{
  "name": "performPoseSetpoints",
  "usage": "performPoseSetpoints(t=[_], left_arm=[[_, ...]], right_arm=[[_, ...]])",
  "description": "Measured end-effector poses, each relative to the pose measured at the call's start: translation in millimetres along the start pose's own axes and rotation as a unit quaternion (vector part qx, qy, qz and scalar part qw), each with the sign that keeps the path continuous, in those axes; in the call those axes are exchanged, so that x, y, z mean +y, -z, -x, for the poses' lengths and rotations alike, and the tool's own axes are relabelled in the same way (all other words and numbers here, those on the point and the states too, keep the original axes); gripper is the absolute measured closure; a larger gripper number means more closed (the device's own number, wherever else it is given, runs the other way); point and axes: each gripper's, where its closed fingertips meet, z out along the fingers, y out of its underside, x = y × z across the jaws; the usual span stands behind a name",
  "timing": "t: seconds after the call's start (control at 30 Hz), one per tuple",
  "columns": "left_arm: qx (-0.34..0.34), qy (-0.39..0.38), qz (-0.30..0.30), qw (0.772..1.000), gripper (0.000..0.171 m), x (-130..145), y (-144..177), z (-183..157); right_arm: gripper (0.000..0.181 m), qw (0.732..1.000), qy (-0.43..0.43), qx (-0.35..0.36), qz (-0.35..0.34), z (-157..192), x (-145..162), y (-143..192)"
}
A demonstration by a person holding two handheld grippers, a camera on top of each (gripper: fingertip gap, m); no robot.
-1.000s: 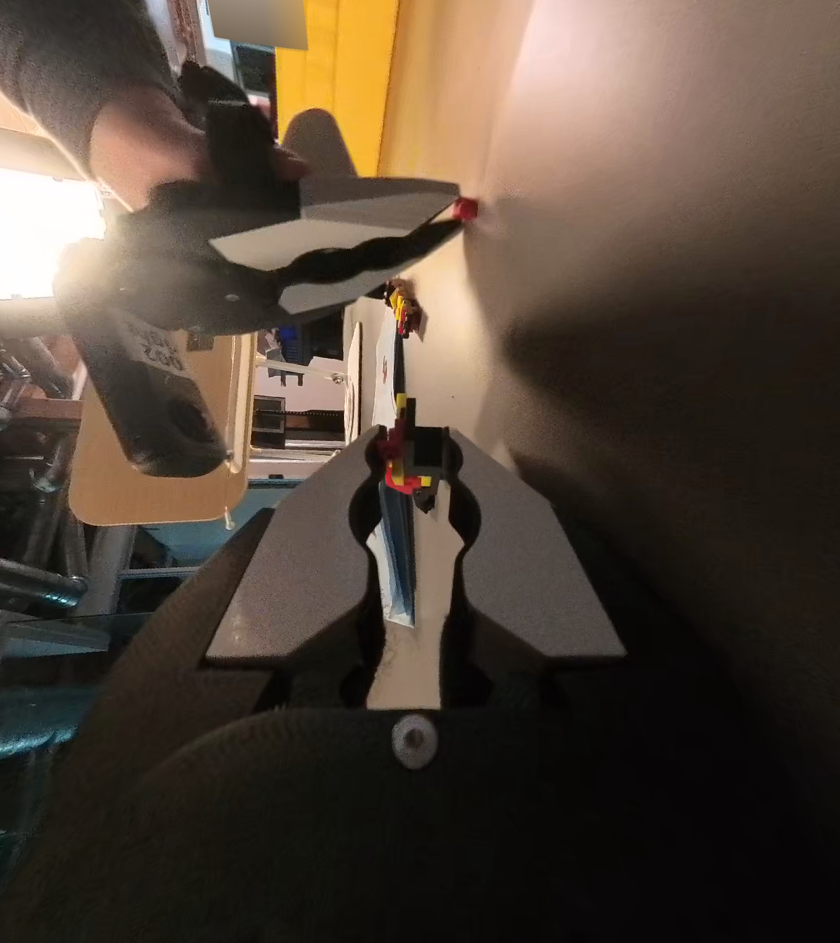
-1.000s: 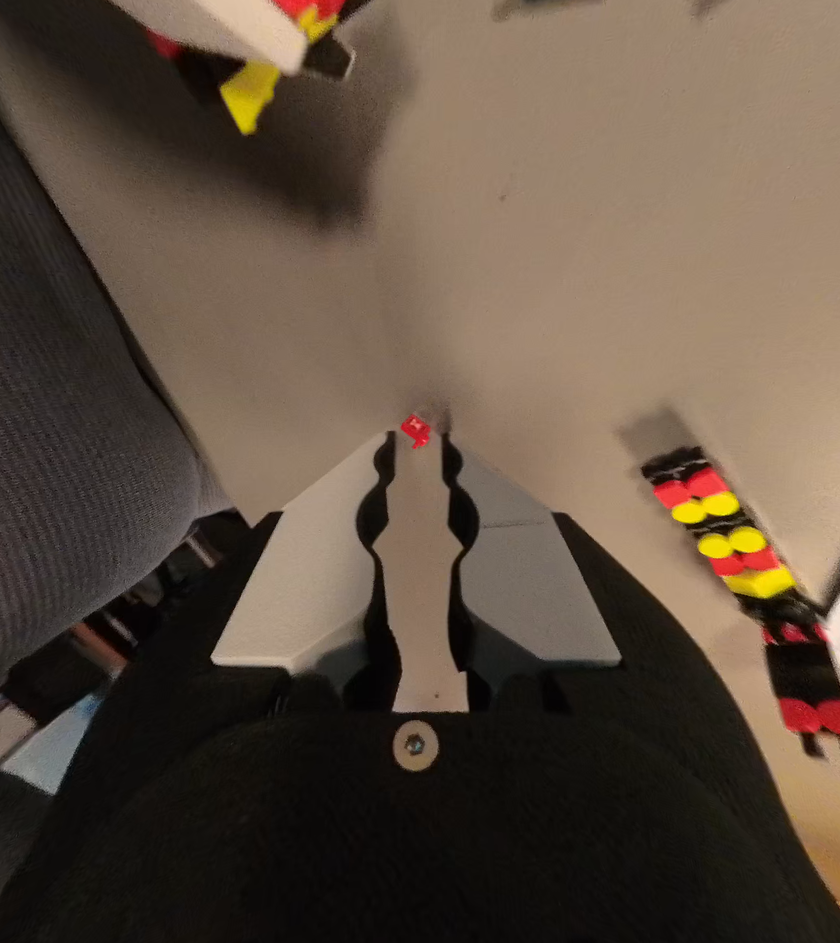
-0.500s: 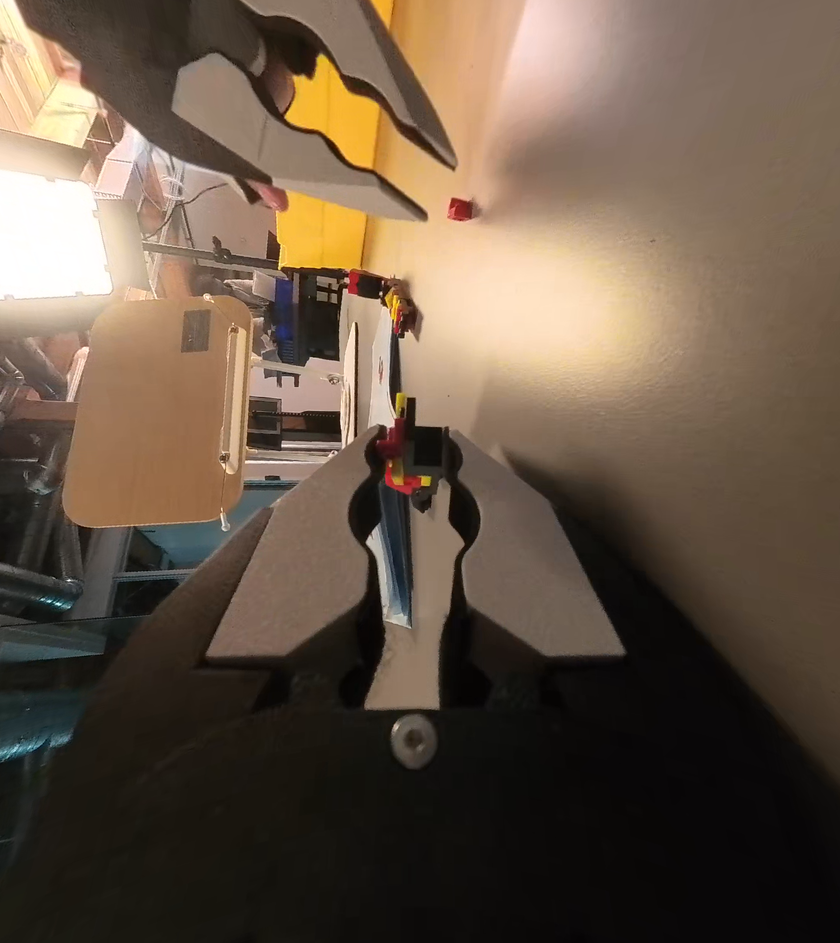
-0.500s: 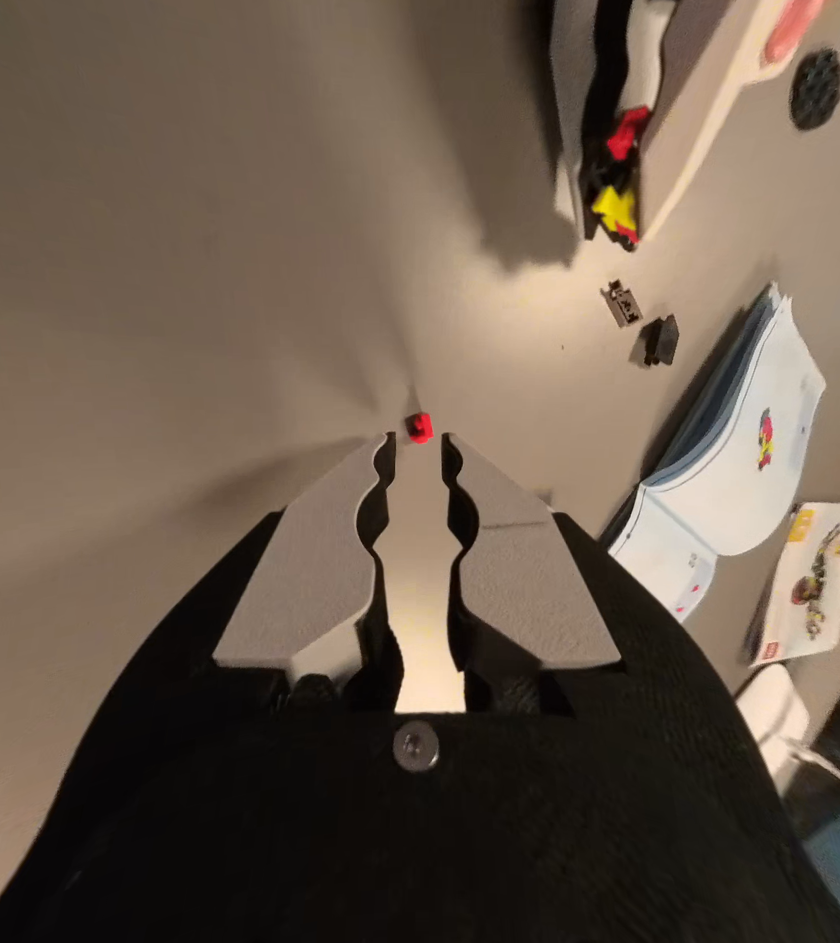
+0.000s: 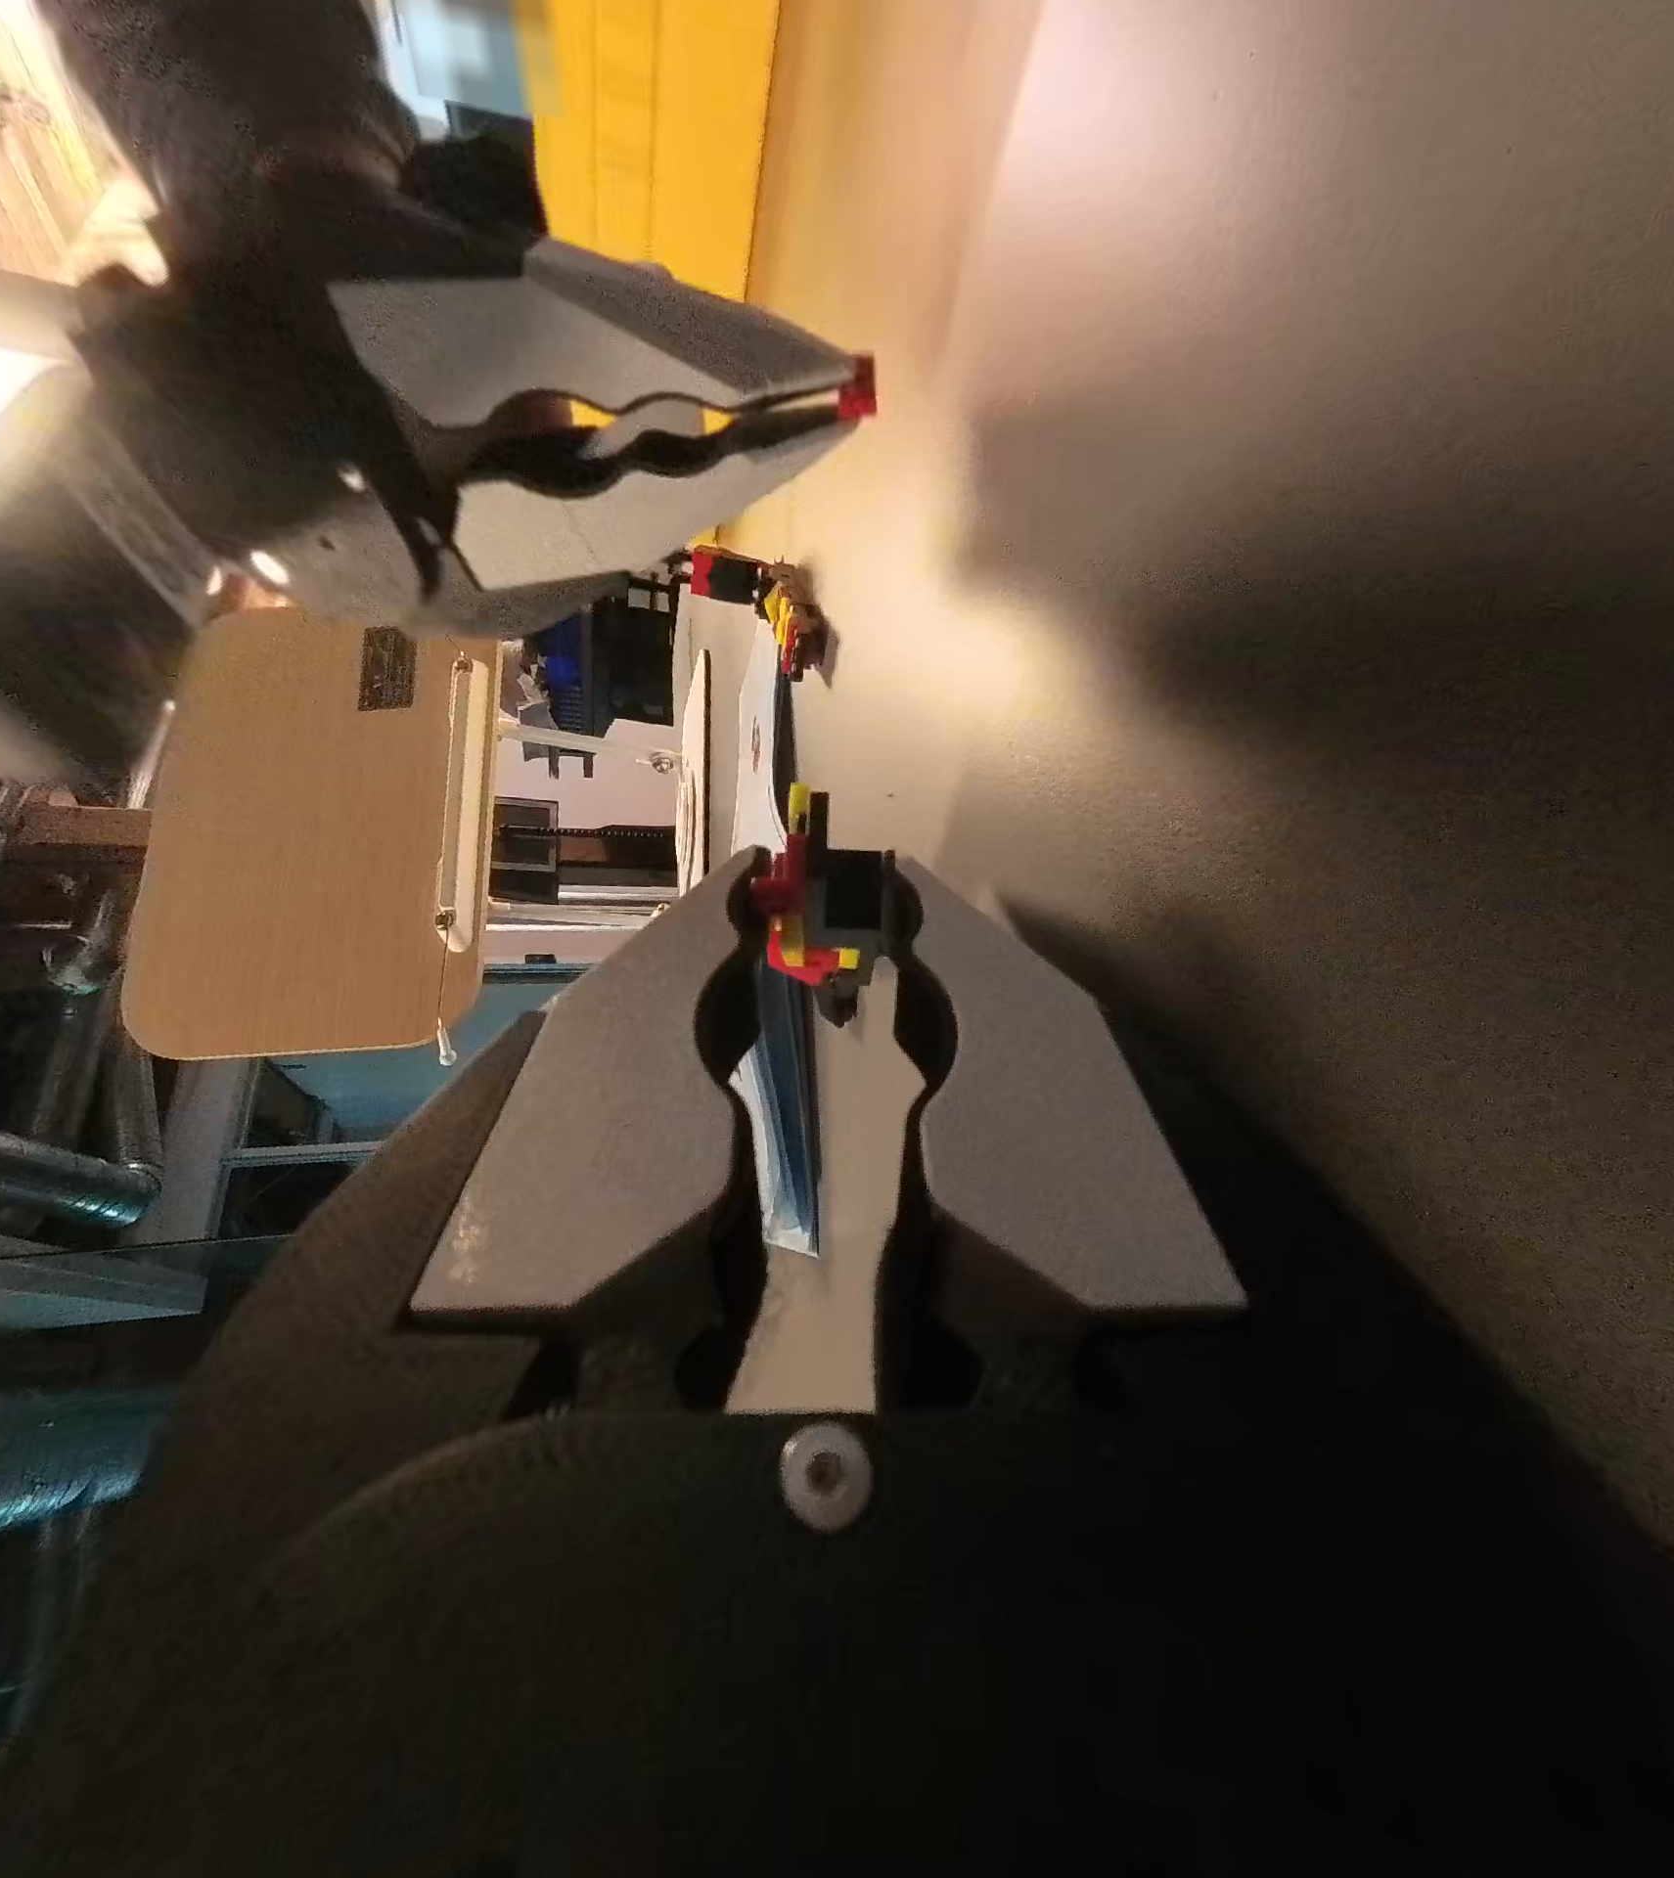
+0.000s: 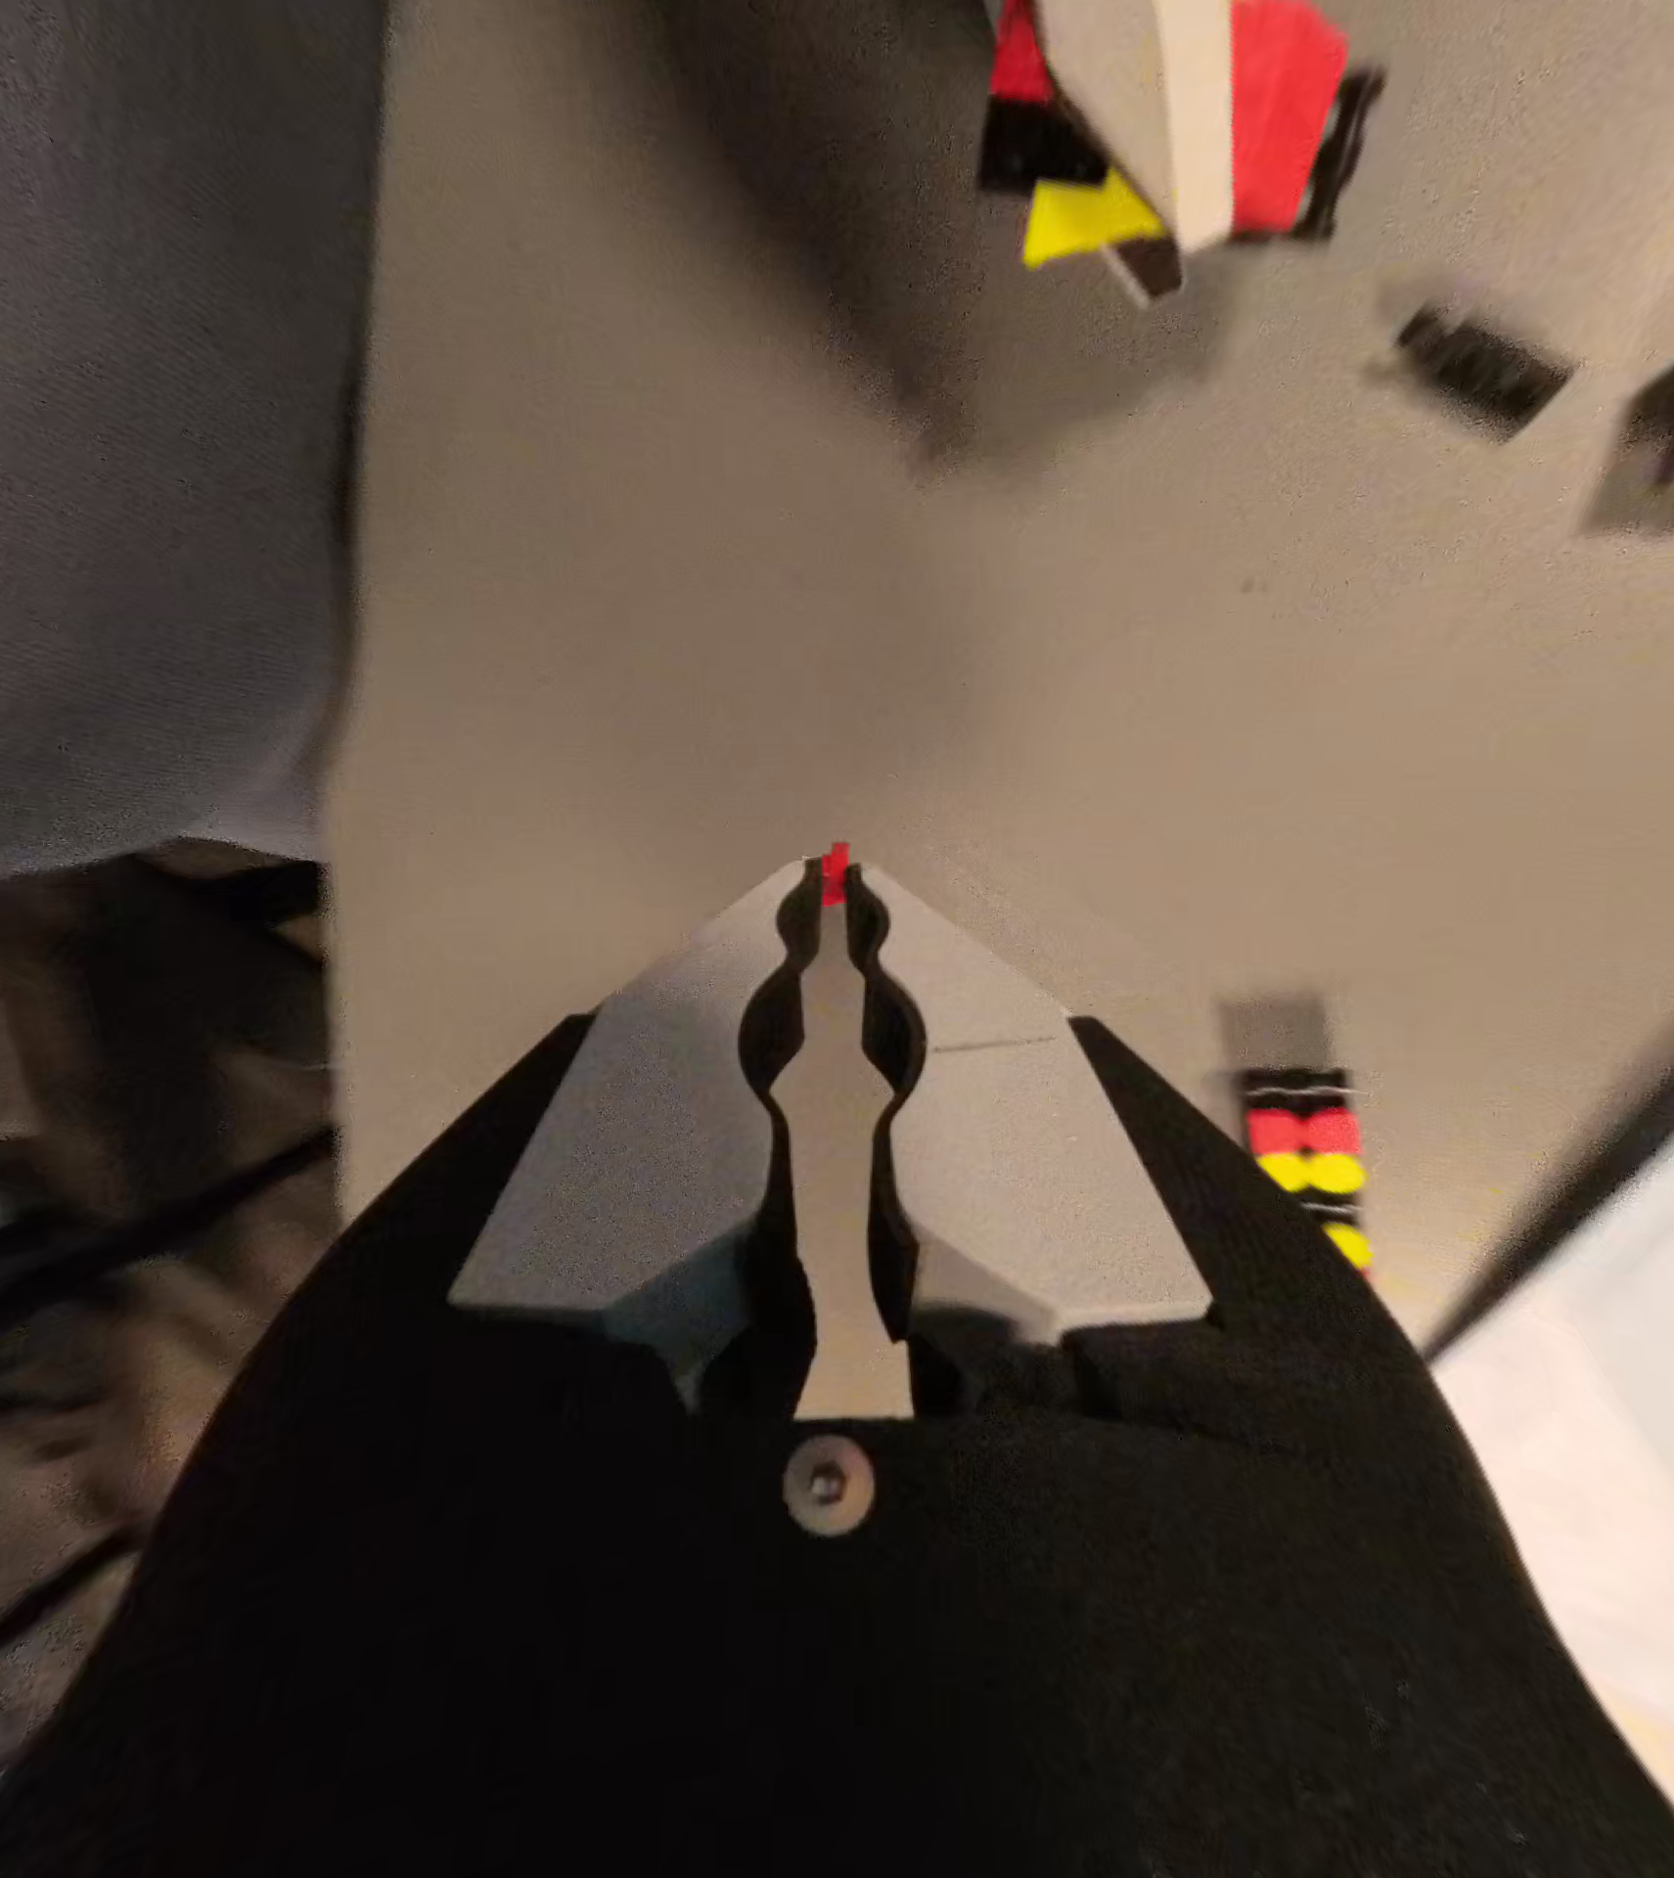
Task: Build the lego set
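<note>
My left gripper (image 5: 824,894) is shut on a small black, red and yellow lego assembly (image 5: 827,920) and holds it above the grey table (image 5: 1320,711). My right gripper (image 6: 834,876) is shut on a tiny red brick (image 6: 834,872) at its fingertips. In the left wrist view the right gripper (image 5: 848,398) shows at the upper left with the red brick (image 5: 856,391) pinched at its tip, close to the table. The left gripper's assembly (image 6: 1087,193) shows blurred at the top of the right wrist view.
A long black, red and yellow lego strip (image 6: 1305,1169) lies on the table at the right. Instruction booklets (image 6: 1625,1372) lie beyond it. A loose black piece (image 6: 1478,371) lies at the upper right. A person's grey sleeve (image 6: 101,407) is at the left. A wooden chair (image 5: 304,833) stands off the table. Some 10 centimeters of space lies between my two pairs of fingers. The right gripper is farther from the loose black piece (image 6: 1478,371), some 12 centimeters, than the left, some 4 centimeters.
The right gripper was open just short of the red brick on the table; it has now closed on the brick. The left gripper has held still with its assembly.
</note>
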Motion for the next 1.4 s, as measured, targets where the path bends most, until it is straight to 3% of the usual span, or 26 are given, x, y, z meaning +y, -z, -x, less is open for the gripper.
performPoseSetpoints(t=[0.1,0.27,0.4,0.53,0.63,0.73,0.87,1.03,1.2,1.4], left_arm=[[0.002,0.000,-0.001,1.000,0.152,-1,0,0],[0.004,-0.001,-0.004,1.000,0.152,-2,0,-1],[0.005,-0.001,-0.005,1.000,0.151,-2,0,-1],[0.007,0.002,-0.005,1.000,0.151,-2,0,-1],[0.008,0.003,-0.005,1.000,0.151,-2,-1,-2],[0.010,0.006,-0.006,1.000,0.151,-2,-1,-2],[0.014,0.011,-0.007,1.000,0.151,-1,-1,-3],[0.013,0.011,-0.007,1.000,0.151,-1,-1,-3],[0.014,0.010,-0.007,1.000,0.152,-1,-1,-3],[0.014,0.011,-0.007,1.000,0.151,-1,-1,-3]], right_arm=[[0.179,0.995,-0.060,-0.074,0.009,-1,6,-1],[0.171,0.997,-0.048,-0.048,0.040,-18,12,-1],[0.165,0.999,0.000,0.024,0.047,-29,13,5],[0.160,0.986,0.074,0.148,0.022,-41,8,15],[0.158,0.943,0.206,0.258,0.034,-35,9,22],[0.165,0.881,0.328,0.324,0.103,-20,18,15],[0.165,0.785,0.449,0.359,0.231,-13,29,6],[0.166,0.693,0.541,0.385,0.280,-17,20,1],[0.169,0.636,0.590,0.382,0.318,-21,19,1],[0.171,0.617,0.619,0.341,0.347,-23,19,0]])
